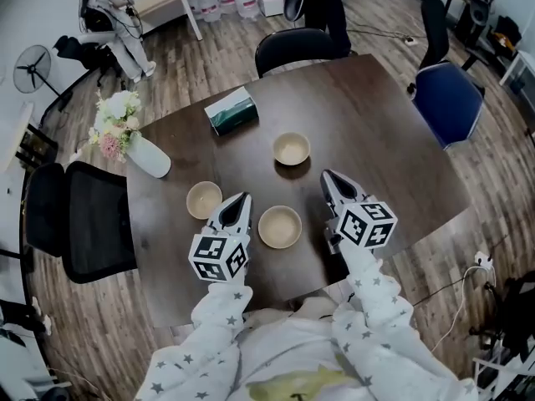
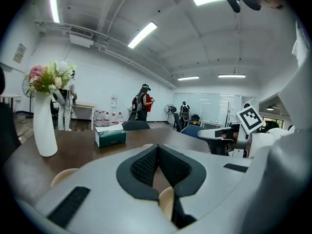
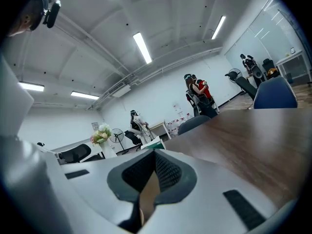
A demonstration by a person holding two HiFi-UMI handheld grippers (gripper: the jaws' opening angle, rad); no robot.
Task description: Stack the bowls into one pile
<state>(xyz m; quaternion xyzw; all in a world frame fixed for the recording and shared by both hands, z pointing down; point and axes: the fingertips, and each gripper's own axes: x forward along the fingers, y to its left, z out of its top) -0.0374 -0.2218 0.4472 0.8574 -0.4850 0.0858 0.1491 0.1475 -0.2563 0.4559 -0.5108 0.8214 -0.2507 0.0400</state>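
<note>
Three beige bowls stand apart on the dark wooden table (image 1: 384, 140): a far one (image 1: 292, 149), a left one (image 1: 204, 199) and a near one (image 1: 279, 226). My left gripper (image 1: 242, 197) hovers between the left and near bowls, its jaws shut with nothing in them. My right gripper (image 1: 328, 175) sits right of the near bowl and below the far one, also shut and empty. In the left gripper view the left gripper (image 2: 157, 147) shows the left bowl (image 2: 66, 175) beside it and the near bowl (image 2: 166, 201) behind its pads. The right gripper (image 3: 155, 152) points across the table.
A green tissue box (image 1: 231, 111) lies at the table's far left, and a white vase of flowers (image 1: 134, 144) stands at its left edge. Black chairs (image 1: 79, 220) and a blue chair (image 1: 449, 98) ring the table. People stand far off in the room.
</note>
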